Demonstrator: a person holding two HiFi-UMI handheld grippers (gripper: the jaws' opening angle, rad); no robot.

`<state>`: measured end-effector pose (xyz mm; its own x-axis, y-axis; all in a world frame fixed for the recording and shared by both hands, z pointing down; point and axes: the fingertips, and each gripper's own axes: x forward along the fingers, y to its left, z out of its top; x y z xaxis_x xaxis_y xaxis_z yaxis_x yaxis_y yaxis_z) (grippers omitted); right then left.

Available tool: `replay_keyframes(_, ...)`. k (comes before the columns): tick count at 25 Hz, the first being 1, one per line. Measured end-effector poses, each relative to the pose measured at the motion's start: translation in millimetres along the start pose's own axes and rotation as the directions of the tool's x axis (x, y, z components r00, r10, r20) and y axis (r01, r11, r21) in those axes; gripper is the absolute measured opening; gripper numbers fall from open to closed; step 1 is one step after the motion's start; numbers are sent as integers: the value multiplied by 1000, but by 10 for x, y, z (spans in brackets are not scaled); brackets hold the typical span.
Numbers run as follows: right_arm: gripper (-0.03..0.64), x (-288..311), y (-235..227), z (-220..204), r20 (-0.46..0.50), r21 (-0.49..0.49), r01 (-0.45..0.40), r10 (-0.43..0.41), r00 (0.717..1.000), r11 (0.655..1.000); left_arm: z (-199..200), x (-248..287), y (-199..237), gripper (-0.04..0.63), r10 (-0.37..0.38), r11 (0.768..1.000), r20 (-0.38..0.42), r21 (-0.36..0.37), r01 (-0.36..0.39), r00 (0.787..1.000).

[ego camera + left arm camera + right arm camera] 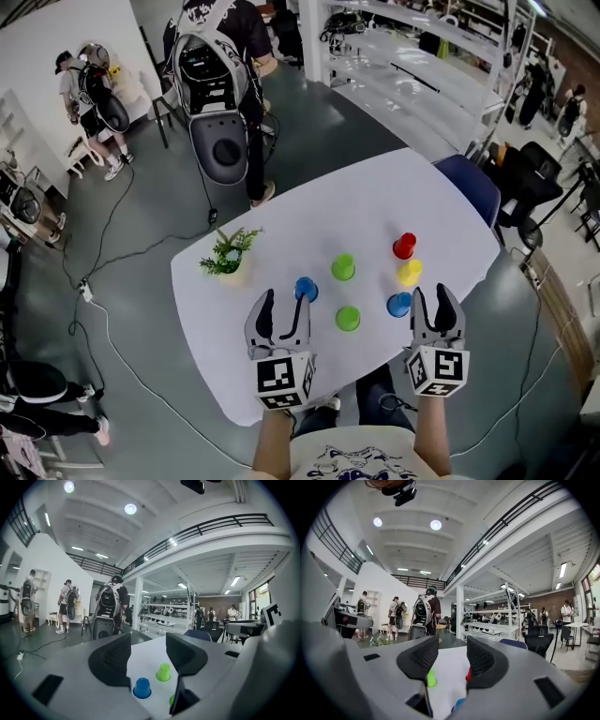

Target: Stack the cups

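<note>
Several small cups stand apart on the white table (281, 375): a blue cup (307, 289), two green cups (343, 267) (348, 319), a red cup (404, 246), a yellow cup (409, 273) and a second blue cup (399, 305). My left gripper (284, 306) is open and empty, its right fingertip close to the first blue cup. In the left gripper view the blue cup (142, 688) and a green cup (163, 672) lie ahead of that gripper (148, 656). My right gripper (432, 298) is open and empty beside the second blue cup. Its own view (452, 660) shows a green cup (431, 678), the red cup (468, 675) and a blue cup (457, 704).
A small potted plant (228, 253) stands at the table's left edge. A blue chair (469, 183) is at the far right corner. Beyond the table a person stands by a grey machine (211, 103), and cables lie on the floor at left.
</note>
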<state>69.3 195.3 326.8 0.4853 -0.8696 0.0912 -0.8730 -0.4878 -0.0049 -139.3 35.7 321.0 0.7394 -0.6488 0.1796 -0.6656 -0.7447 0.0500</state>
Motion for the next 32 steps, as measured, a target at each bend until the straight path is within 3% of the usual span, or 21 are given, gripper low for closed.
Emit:
replay_keyframes(10,206,1233,-538,-122,-71,-19,-125,123,990,992,-52,823,38,230,159,987,-53,-12,-160,986)
replay_keyframes(18,229,2046,-874,-381,-210,-32,-258,246,946,966,-199,1286,40,229,279,959,-145,-8,-283,949)
replay_keyframes(24,247,2453,-984,-746,-329,-20,-345,319,889,938,-428,1547,48,230,329,942,-230,8,-337,916)
replay_keyframes(32,255,2737,-1105,-1393,-494,5,-458,400,772,889,-862,1722,-25,235,373,918,-333,-3,-396,866)
